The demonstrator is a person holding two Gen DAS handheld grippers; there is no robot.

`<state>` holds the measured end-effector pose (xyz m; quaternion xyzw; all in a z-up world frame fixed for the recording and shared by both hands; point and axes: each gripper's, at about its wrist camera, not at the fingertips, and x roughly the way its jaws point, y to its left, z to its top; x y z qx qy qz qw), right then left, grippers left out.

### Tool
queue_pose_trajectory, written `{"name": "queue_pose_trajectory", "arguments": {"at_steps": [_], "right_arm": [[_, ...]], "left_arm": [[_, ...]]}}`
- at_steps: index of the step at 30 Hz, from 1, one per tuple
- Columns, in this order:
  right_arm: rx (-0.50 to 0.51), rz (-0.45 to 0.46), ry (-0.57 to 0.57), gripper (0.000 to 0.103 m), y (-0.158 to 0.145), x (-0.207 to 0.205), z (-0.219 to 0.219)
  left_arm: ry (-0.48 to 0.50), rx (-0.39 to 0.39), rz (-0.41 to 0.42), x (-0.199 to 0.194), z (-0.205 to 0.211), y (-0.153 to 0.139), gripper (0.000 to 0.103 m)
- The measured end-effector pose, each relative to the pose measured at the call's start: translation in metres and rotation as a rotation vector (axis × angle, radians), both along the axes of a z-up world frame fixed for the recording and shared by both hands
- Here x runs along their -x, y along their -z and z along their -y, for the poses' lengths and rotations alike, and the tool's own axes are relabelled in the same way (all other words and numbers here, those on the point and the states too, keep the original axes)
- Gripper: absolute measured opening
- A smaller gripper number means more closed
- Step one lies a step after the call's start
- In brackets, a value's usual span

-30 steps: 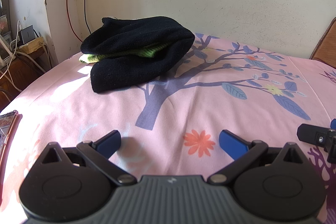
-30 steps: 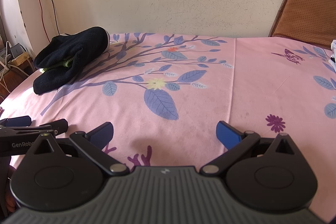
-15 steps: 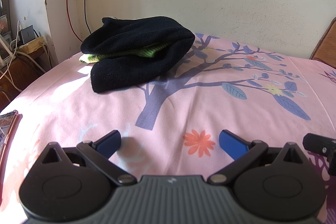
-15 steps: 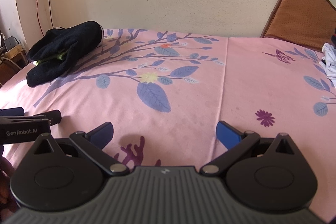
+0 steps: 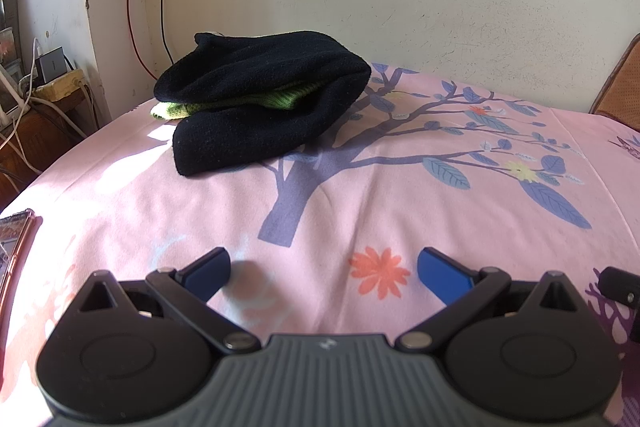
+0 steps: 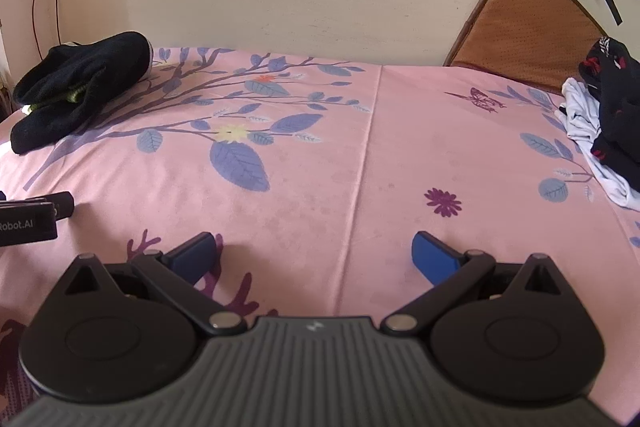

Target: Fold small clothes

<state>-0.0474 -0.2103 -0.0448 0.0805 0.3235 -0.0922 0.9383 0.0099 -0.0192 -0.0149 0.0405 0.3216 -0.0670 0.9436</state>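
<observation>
With a folded black garment (image 5: 260, 107) resting at upper left of the pink bedsheet (image 6: 360, 155), both the left gripper (image 5: 324, 269) and right gripper (image 6: 312, 253) hover spread and empty, so the next move is probably reaching to the unfolded clothes pile (image 6: 604, 123) at far right.

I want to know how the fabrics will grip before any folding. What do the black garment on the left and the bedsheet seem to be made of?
Black garment: looks like fleece or soft knit, matte and fuzzy, with thick rounded folds; a green ribbed knit layer shows inside. Bedsheet: thin, smooth printed woven cloth, probably cotton or polyester, with fine creases and faint sheen.
</observation>
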Motion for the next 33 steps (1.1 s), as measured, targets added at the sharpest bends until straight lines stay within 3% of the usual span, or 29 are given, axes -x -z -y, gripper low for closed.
{"name": "queue_pose_trajectory", "arguments": {"at_steps": [33], "right_arm": [[-0.009,-0.006,0.022,0.103,0.001,0.003,0.003]], "left_arm": [[0.024,-0.017,0.008,0.011,0.002,0.000,0.103]]}}
